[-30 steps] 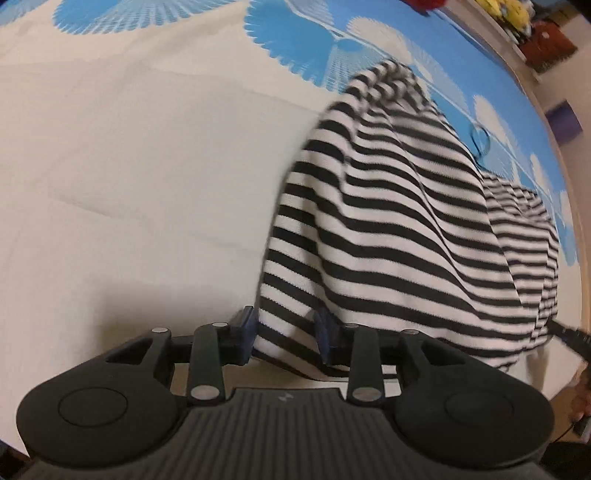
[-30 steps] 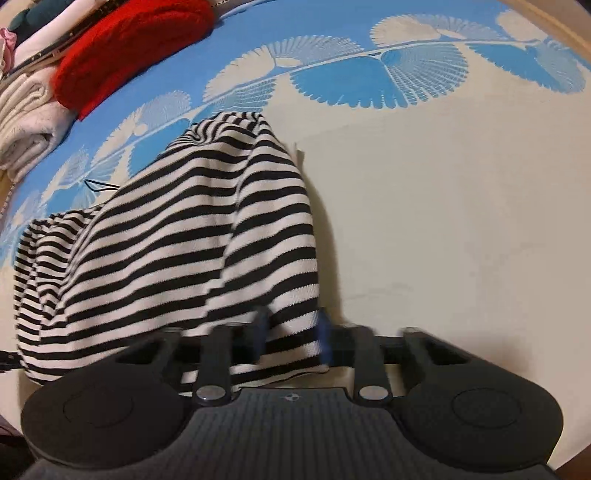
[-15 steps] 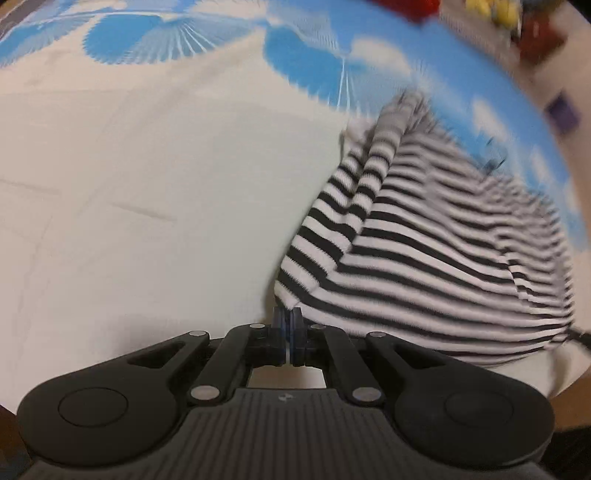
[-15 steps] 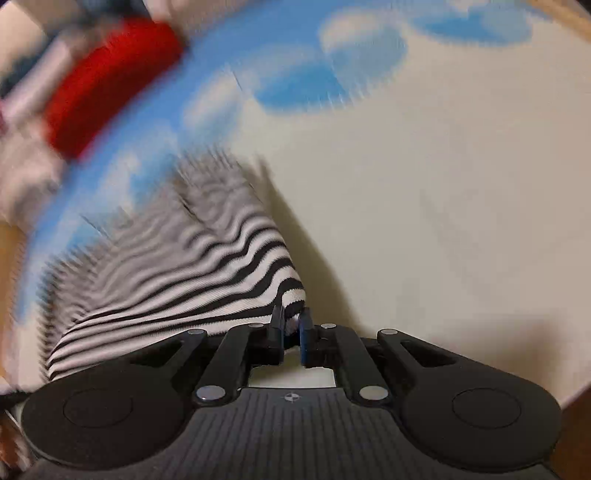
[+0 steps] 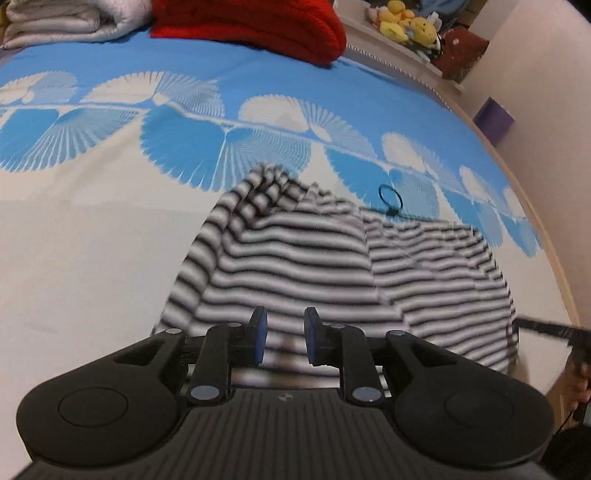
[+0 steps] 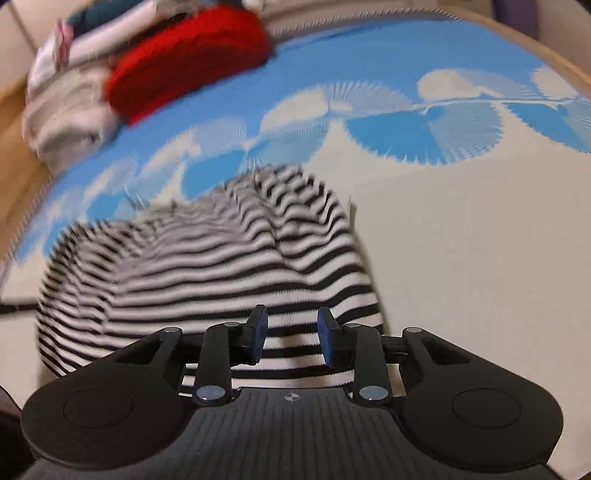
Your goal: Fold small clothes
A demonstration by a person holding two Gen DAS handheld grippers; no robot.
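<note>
A black-and-white striped garment (image 5: 332, 266) lies bunched on the blue-and-cream patterned sheet (image 5: 92, 240); it also shows in the right wrist view (image 6: 221, 273). My left gripper (image 5: 283, 339) is open, its blue pads apart just above the garment's near edge. My right gripper (image 6: 290, 338) is open too, over the near hem on the garment's right side. Neither holds cloth. Both views are motion-blurred.
A red knit item (image 5: 251, 22) and folded pale laundry (image 5: 62, 18) lie at the far edge of the bed; they also show in the right wrist view (image 6: 188, 59). A black hair tie (image 5: 389, 195) lies beyond the garment. Plush toys (image 5: 406, 22) sit on a shelf.
Both grippers shut on the garment's near edge half a second ago, then opened and let it go. The garment now lies lower and more bunched. Both cameras tilted up toward the far bed edge.
</note>
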